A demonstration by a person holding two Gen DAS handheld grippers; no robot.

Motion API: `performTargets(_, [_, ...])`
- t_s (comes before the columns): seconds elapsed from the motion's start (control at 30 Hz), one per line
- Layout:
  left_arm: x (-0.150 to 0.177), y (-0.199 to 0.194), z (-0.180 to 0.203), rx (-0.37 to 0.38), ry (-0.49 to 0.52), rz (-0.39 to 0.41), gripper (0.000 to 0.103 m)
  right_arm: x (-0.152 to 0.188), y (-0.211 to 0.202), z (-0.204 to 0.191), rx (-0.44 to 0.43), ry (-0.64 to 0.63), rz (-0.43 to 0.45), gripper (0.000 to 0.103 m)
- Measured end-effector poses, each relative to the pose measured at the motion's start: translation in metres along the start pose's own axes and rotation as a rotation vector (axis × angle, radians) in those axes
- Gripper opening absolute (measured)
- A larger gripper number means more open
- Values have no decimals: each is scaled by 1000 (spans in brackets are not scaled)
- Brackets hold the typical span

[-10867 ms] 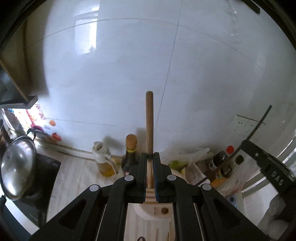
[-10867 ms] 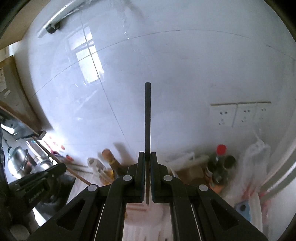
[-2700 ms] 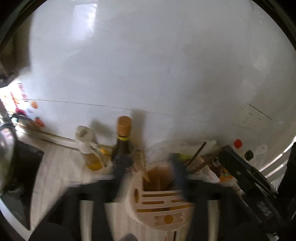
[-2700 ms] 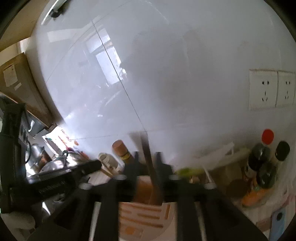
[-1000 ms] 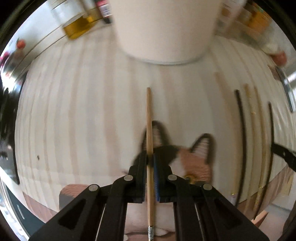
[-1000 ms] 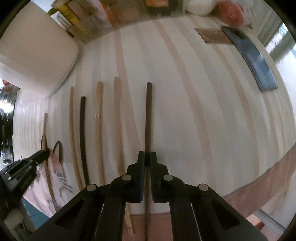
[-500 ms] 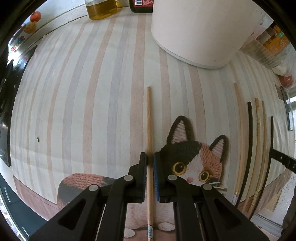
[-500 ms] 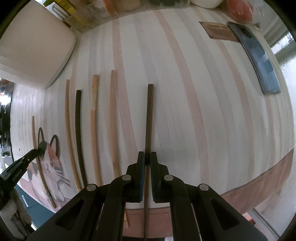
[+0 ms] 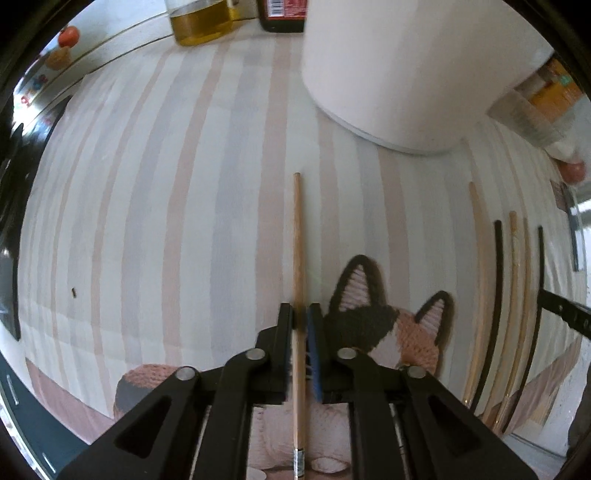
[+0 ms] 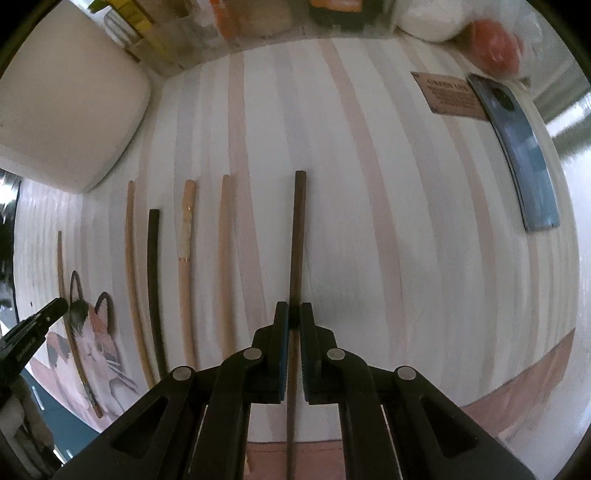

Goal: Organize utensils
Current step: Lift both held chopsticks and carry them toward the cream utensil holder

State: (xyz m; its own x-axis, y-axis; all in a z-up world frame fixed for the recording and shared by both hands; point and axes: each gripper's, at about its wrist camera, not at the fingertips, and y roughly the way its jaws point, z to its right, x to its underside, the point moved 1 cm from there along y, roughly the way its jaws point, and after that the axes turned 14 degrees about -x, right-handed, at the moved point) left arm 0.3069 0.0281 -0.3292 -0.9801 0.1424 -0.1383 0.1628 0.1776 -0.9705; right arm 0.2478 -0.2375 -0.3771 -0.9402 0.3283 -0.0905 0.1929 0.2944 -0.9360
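My left gripper (image 9: 302,321) is shut on a light wooden chopstick (image 9: 297,251) that lies flat along the striped mat (image 9: 166,206), left of the cat picture (image 9: 391,328). My right gripper (image 10: 294,319) is shut on a dark brown chopstick (image 10: 297,236), also low over the mat. Several more chopsticks (image 10: 184,266) lie in a row to its left; they also show in the left wrist view (image 9: 498,295). The white utensil holder (image 9: 406,66) stands at the far side, seen also in the right wrist view (image 10: 62,103).
An oil bottle (image 9: 201,22) and a dark sauce bottle (image 9: 282,14) stand behind the holder. A phone (image 10: 521,155), a brown card (image 10: 454,96) and bagged food (image 10: 491,40) lie at the right. The mat's front edge (image 10: 517,398) is close.
Both grippers have come down closer to the mat with their chopsticks, which lie along it. Long before, each held its chopstick upright over the holder.
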Motion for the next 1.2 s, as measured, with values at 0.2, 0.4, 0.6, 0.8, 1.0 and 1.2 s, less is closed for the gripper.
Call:
performTargets(0.2, [-5, 0, 8, 13, 44, 0, 22, -5, 1, 13, -66, 26, -26, 6])
performTargets(0.4, [-14, 0, 12, -7, -4, -1, 5, -11, 0, 16, -44, 12, 6, 5])
performTargets(0.6, [-18, -11, 5, -25, -25, 49, 5, 5, 4, -7, -45, -3, 74, 5])
performTargets(0.8, [-17, -45, 11, -3, -46, 105, 5, 31, -18, -21, -71, -46, 164, 5])
performTargets(1.0, [-13, -80, 9, 19, -57, 180, 5, 26, -42, -25, -77, -62, 273, 5])
performTargets(1.2, [-14, -108, 5, 11, -48, 263, 5, 1, -85, -21, -101, -101, 378, 5])
